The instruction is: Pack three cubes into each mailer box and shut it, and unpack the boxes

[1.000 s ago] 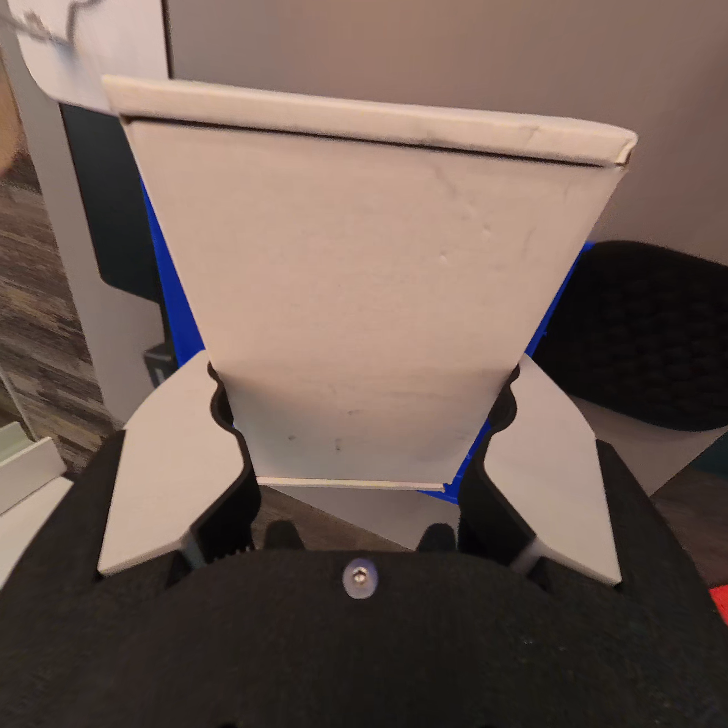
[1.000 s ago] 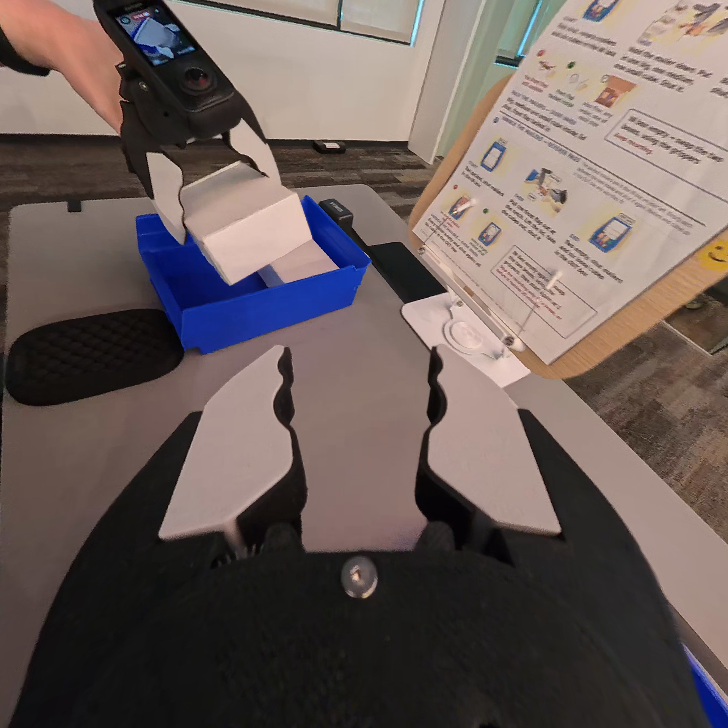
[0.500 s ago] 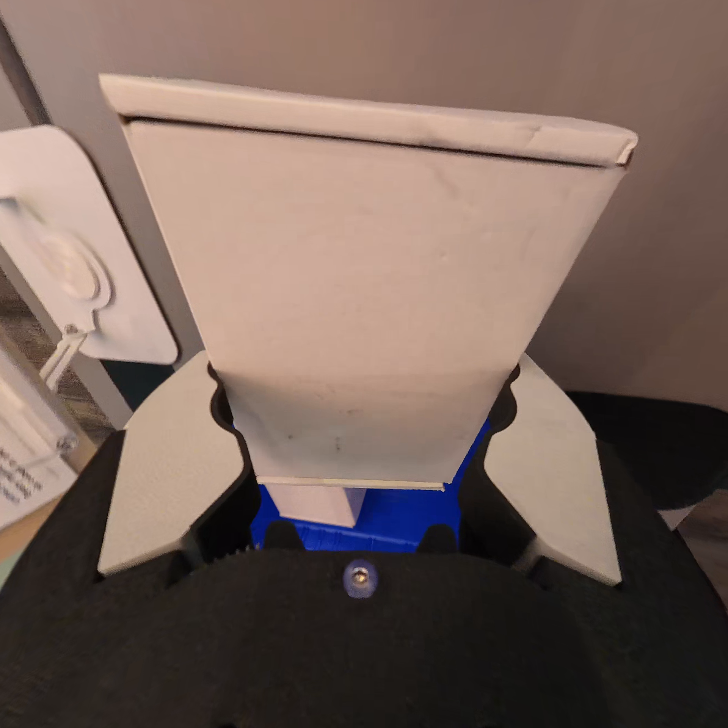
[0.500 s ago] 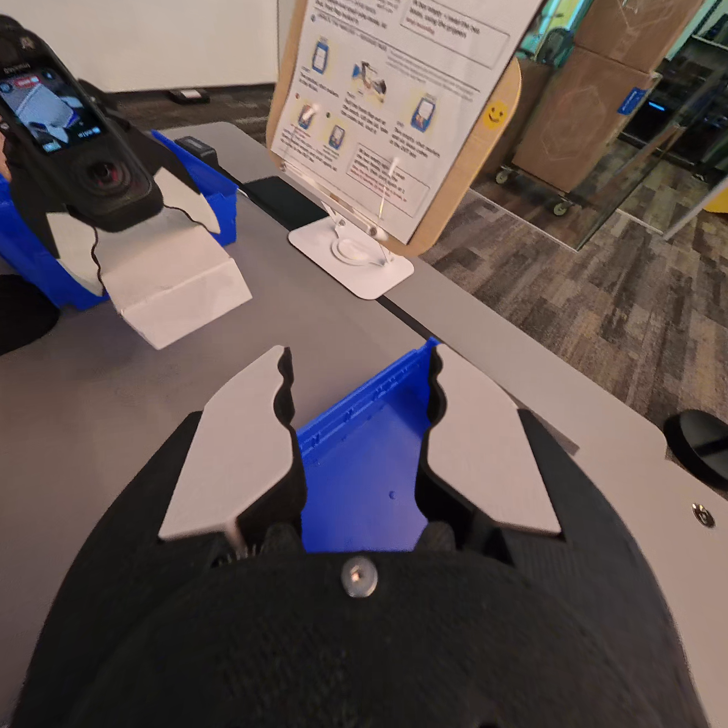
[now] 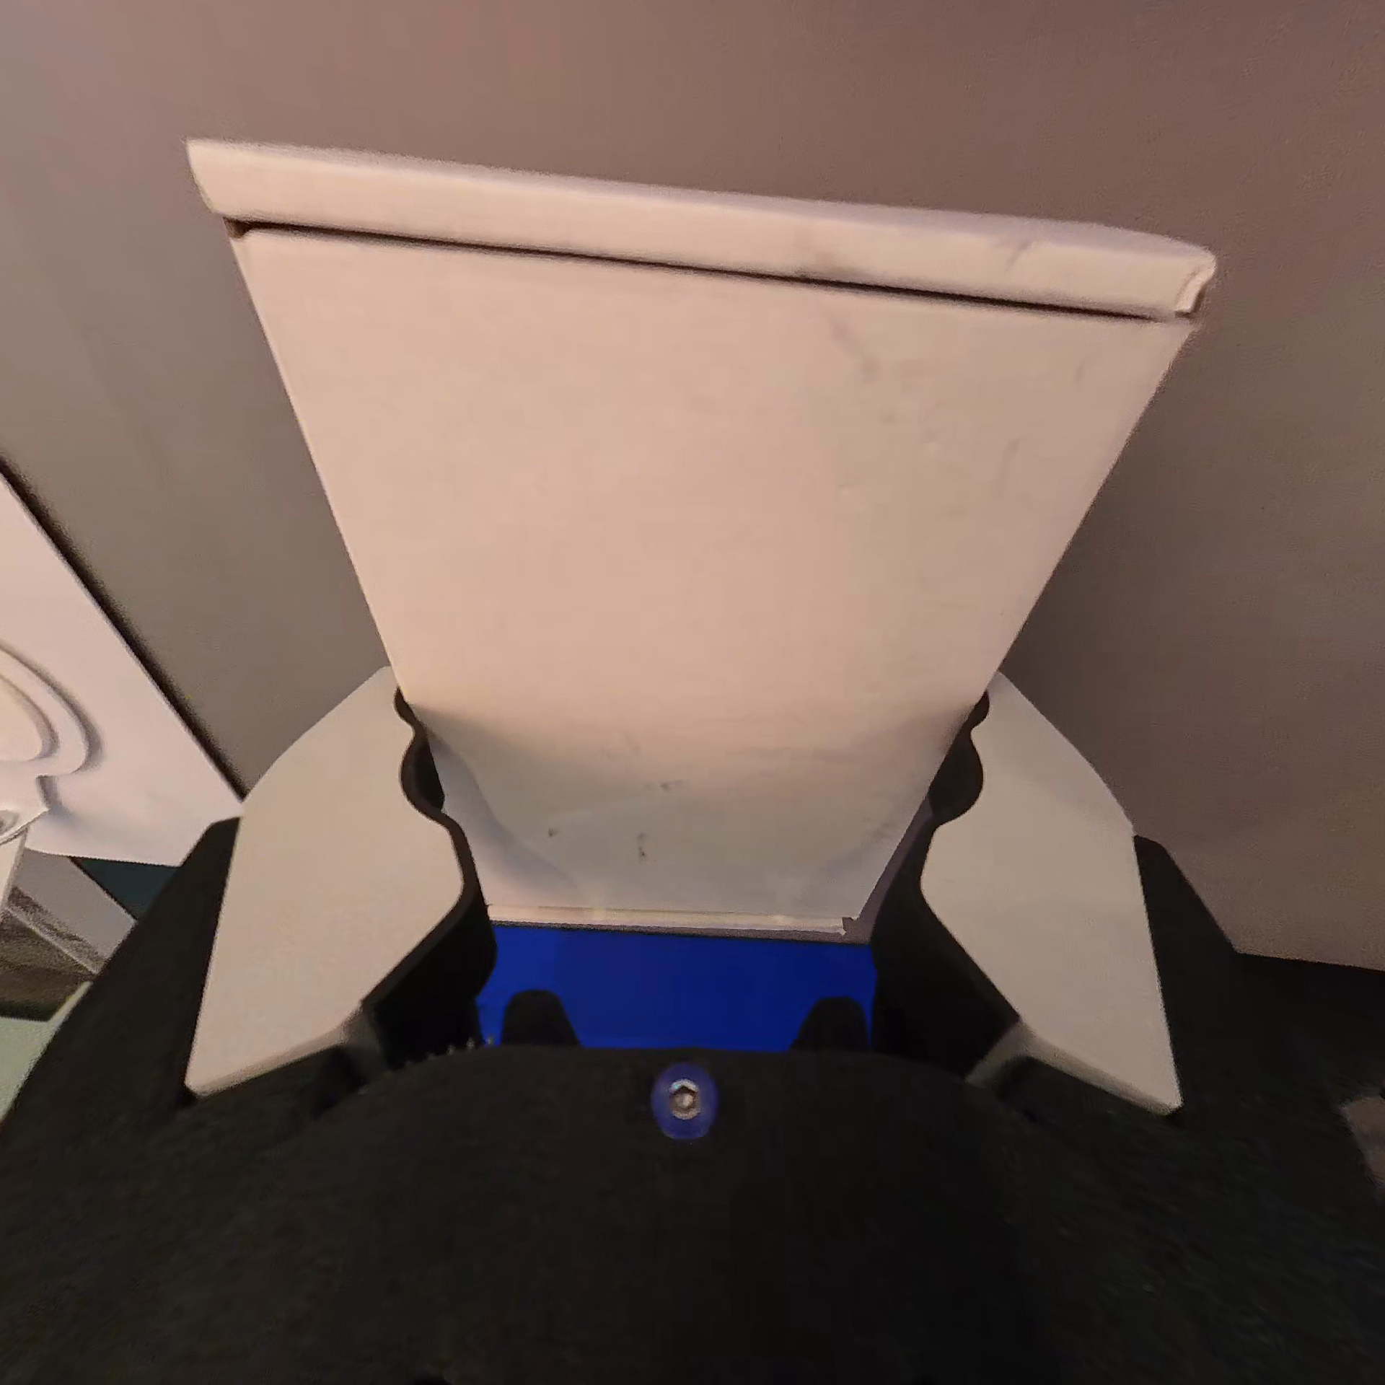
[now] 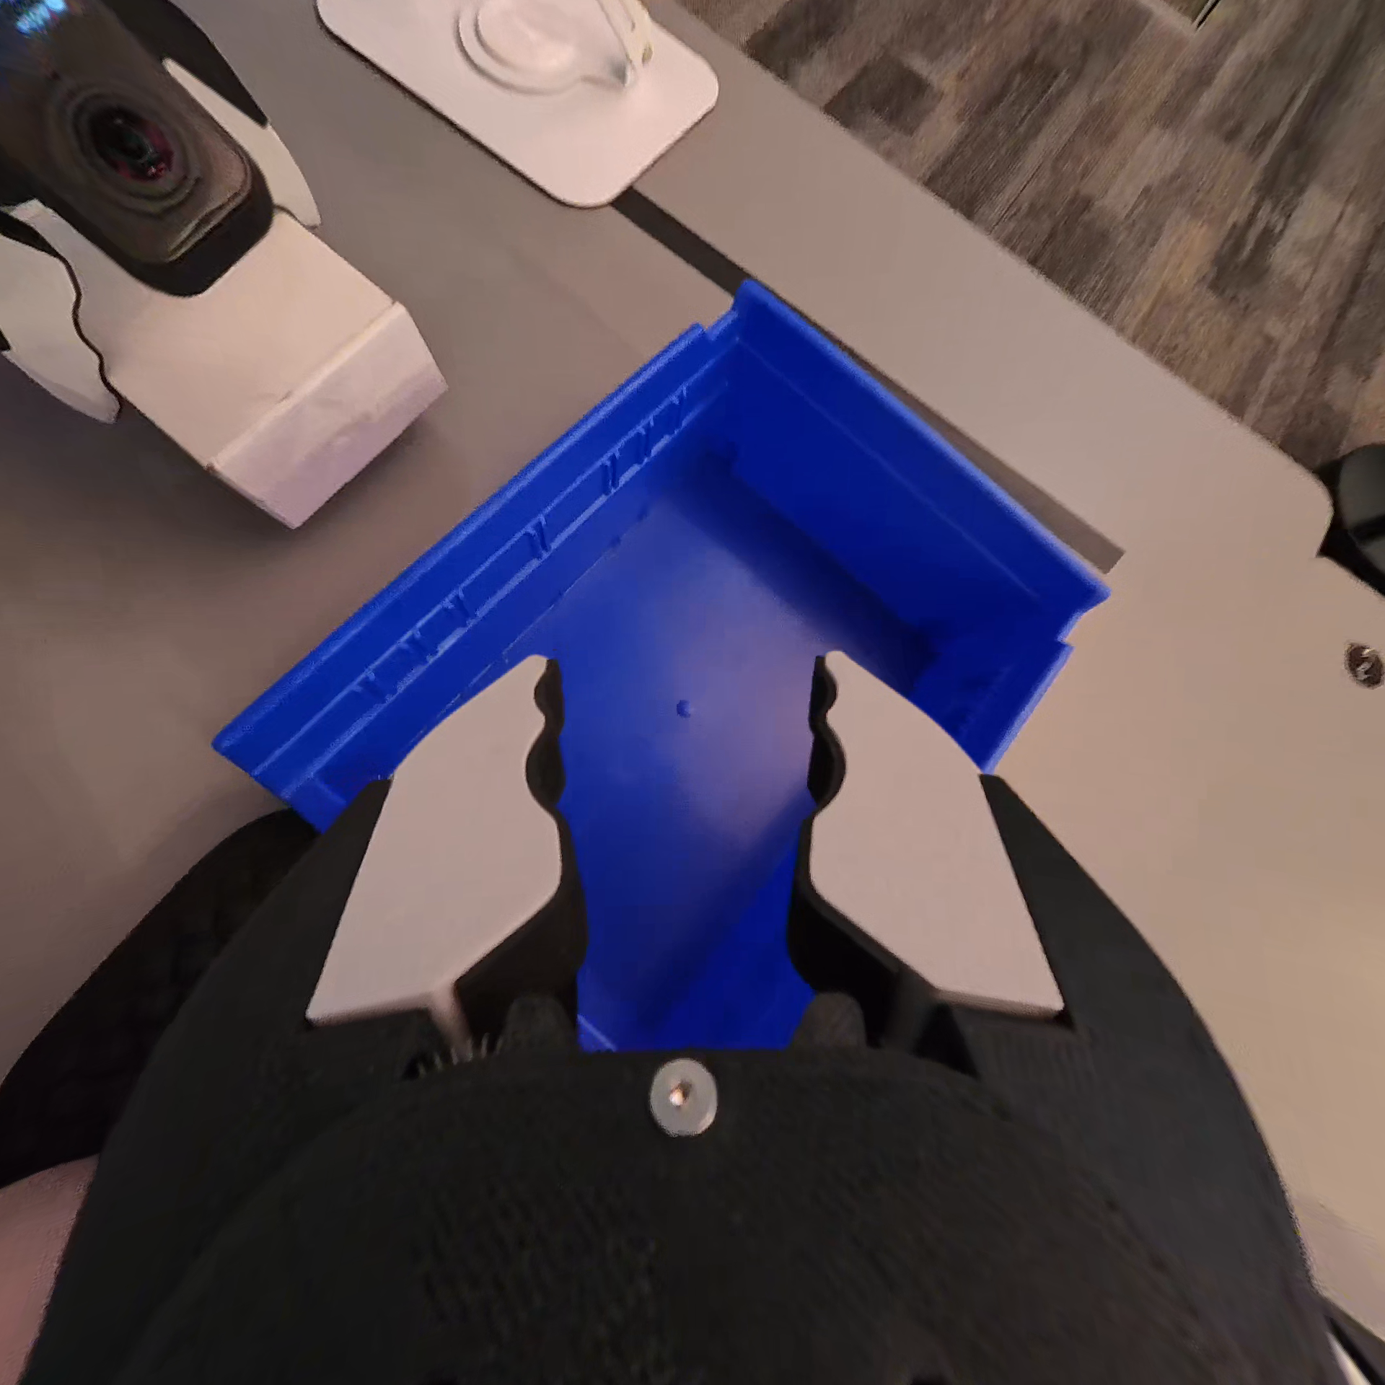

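Here, in the left wrist view, the left gripper (image 5: 678,719) is clamping a closed white mailer box (image 5: 697,539) by its two sides, the jaws spread wide to take its width and pressing against the cardboard near its close end. The box is jutting forward along the fingers, its lid seam running across the far end, and it is filling most of the frame above the grey table (image 5: 674,90). A strip of blue bin (image 5: 674,989) is showing beneath the box's near edge, between the finger bases. At the left edge a white stand base (image 5: 90,719) is lying on the table.

Turning to the right wrist view, the right gripper (image 6: 682,667) is hanging over a blue bin (image 6: 862,465) with its jaws parted and nothing between them; only the bin's bare floor is showing in the gap. The bin is sitting on the grey table (image 6: 150,599), one corner pointing away toward the table's far edge. Up at the left, the left gripper (image 6: 142,262), camera lens facing this way, is holding the white mailer box (image 6: 300,405) just beside the bin; whether the box is touching the table cannot be told. The white stand base (image 6: 599,127) is resting farther back, near patterned carpet (image 6: 1124,187).
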Tool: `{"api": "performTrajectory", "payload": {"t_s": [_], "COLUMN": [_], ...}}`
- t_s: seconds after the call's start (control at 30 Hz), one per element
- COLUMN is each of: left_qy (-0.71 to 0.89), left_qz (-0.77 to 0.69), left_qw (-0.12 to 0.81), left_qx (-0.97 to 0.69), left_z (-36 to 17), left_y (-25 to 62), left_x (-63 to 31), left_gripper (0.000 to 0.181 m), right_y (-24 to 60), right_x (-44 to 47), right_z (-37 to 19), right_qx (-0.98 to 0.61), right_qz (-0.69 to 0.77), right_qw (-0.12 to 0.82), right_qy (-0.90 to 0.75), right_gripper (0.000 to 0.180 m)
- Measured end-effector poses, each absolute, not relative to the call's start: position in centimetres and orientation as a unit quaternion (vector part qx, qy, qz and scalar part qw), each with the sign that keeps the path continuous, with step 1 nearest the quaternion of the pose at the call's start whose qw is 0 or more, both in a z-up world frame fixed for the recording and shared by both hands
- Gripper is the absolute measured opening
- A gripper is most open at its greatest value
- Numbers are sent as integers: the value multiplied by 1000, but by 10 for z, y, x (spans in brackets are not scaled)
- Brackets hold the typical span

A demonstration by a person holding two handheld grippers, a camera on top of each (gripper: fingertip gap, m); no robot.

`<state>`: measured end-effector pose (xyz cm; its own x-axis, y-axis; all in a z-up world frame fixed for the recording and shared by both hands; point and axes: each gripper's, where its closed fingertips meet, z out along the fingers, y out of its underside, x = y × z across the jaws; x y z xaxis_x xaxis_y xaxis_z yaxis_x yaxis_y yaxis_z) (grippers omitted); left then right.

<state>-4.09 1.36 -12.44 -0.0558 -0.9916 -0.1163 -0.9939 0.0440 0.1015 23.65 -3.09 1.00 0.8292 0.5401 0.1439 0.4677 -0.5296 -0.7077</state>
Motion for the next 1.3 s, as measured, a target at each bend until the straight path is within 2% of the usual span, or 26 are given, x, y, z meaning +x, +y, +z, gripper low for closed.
{"api": "performTrajectory", "payload": {"t_s": [0.47,0.67,0.83,0.97,1.13,1.3], "left_qy": [709,719,689,658,620,504], "left_qz": [16,22,-61,-127,-91,4], "left_qw": [-12,-5,45,115,185,219], "left_qx": [-705,-694,-721,-733,-757,-835], "left_z": [-144,-141,-110,-66,-31,-10], "left_y": [18,14,0,-12,-14,-2], "left_x": [-38,-41,-31,-34,-89,-213], "left_gripper": [129,128,111,122,120,116], "right_y": [-27,-23,-24,-29,-28,-27], "right_x": [270,287,334,367,374,367], "right_z": [-30,-27,-32,-46,-70,-94], "right_qx": [-913,-918,-926,-936,-950,-964], "right_qz": [77,68,22,12,30,75], "right_qw": [326,338,358,348,310,256], "right_qy": [-232,-193,-118,-52,-22,5], "right_gripper": [66,69,77,82,81,75]}}
